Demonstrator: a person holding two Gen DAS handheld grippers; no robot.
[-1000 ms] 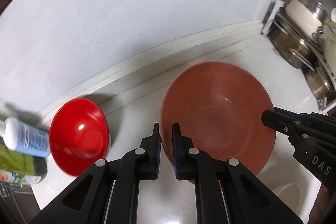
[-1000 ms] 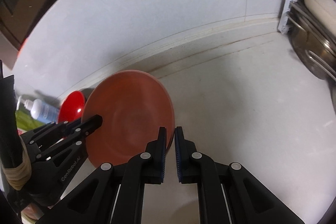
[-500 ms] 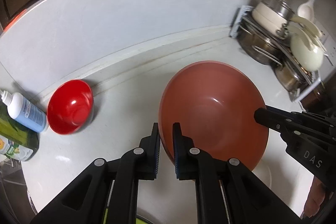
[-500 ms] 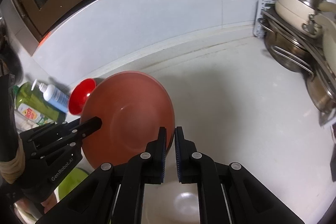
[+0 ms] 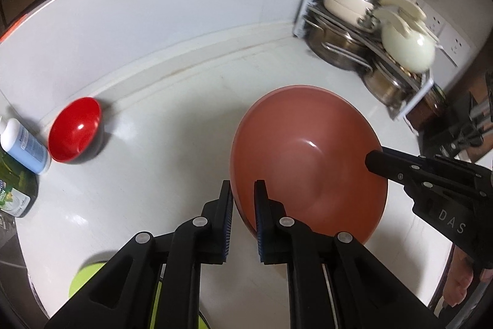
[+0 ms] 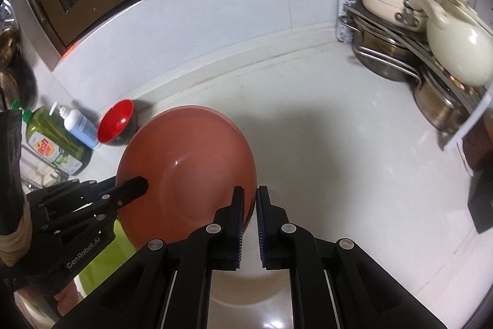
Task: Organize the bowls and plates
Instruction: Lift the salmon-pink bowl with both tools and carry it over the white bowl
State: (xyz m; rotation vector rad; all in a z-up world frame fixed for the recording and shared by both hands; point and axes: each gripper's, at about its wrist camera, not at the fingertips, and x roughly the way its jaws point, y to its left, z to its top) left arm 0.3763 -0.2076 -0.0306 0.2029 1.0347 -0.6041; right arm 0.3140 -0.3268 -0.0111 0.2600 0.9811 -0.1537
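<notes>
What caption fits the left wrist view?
Both claws, left and right, grip a terracotta bowl above the counter.

Two downward wrist views, shared countertop (image 5: 172,125)

Counter's middle (image 6: 308,125) lies open. Red bowl (image 5: 74,133) and bottles (image 6: 58,137) crowd the back-left edge. Pot rack (image 6: 431,51) blocks the back-right corner.

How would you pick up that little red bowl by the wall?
Pinch its rim. The little red bowl sits upright and open on the counter, with its thin edge free on the side facing the room. Come down from above on that near side, one finger inside and one outside. The blue-and-white bottle crowds its left and the wall sits behind, so those sides look tighter.
</notes>
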